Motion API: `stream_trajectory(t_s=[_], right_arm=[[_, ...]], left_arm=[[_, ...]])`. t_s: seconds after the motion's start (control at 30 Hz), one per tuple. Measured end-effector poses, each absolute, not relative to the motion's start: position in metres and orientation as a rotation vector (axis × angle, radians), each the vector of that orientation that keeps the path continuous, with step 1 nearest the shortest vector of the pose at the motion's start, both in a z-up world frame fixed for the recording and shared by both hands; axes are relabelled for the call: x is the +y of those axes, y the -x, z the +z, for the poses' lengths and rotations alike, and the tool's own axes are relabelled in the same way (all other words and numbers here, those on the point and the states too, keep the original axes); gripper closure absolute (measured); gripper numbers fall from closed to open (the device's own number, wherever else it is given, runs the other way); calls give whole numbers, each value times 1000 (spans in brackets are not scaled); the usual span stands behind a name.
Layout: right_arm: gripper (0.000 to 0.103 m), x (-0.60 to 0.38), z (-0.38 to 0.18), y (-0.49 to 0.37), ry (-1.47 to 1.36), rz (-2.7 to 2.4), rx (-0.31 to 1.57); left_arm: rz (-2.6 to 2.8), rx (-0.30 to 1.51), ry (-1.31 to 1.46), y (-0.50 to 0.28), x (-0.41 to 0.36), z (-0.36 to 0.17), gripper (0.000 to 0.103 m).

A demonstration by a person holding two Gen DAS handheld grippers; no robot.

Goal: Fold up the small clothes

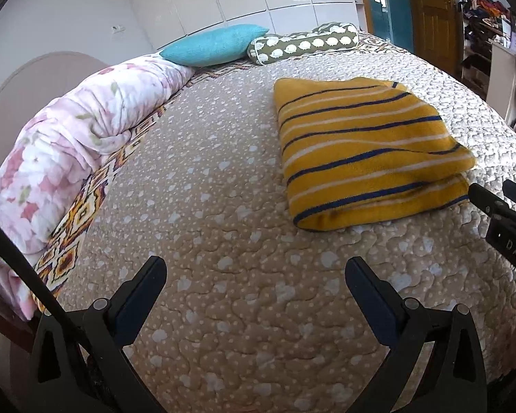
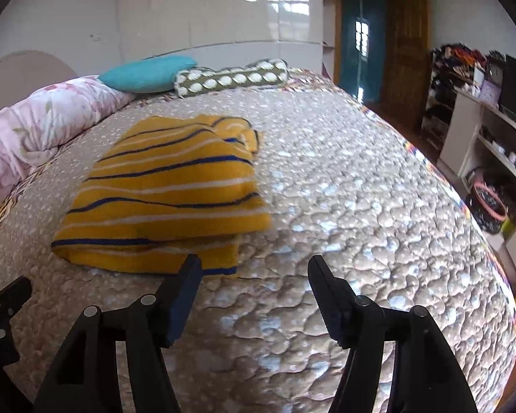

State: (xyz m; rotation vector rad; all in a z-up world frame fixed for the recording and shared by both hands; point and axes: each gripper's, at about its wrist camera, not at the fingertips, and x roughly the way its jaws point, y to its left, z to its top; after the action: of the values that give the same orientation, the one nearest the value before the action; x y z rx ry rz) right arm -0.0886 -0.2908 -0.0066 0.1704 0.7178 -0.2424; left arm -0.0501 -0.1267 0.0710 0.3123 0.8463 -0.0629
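Note:
A yellow garment with blue and white stripes [image 1: 368,151] lies folded into a thick rectangle on the beige quilted bed [image 1: 223,241]. It also shows in the right wrist view [image 2: 168,192]. My left gripper [image 1: 256,272] is open and empty, above the quilt, short of the garment and to its left. My right gripper [image 2: 254,268] is open and empty, just off the garment's near right corner. The right gripper's fingers [image 1: 488,199] show at the right edge of the left wrist view, beside the garment.
A rolled pink floral blanket [image 1: 68,137] lies along the bed's left side. A teal pillow [image 1: 213,44] and a patterned bolster [image 1: 302,43] sit at the far end. Shelves with clutter [image 2: 481,130] and a wooden door [image 2: 402,48] stand to the right.

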Motion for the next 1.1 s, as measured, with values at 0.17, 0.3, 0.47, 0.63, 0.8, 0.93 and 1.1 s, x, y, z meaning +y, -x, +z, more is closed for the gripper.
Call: stream_trajectory(t_s=[0.17, 0.3, 0.47, 0.63, 0.8, 0.93, 1.1], right_arm=[[34, -291, -12, 85, -157, -267, 742], [34, -289, -16, 83, -144, -267, 762], [34, -290, -18, 81, -145, -274, 773], [34, -291, -19, 82, -149, -282, 776], [34, -291, -18, 81, -139, -288, 773], [34, -290, -17, 82, -125, -303, 773], [33, -291, -19, 81, -129, -308, 789]], left_arm=[[-66, 865, -314, 49, -124, 67, 0], [-55, 864, -324, 49, -124, 65, 0], [-55, 869, -315, 48, -122, 65, 0], [-57, 874, -317, 48, -121, 63, 0], [-63, 880, -318, 48, -121, 62, 0], [-66, 886, -313, 48, -121, 60, 0], [-66, 889, -309, 47, -120, 59, 0]])
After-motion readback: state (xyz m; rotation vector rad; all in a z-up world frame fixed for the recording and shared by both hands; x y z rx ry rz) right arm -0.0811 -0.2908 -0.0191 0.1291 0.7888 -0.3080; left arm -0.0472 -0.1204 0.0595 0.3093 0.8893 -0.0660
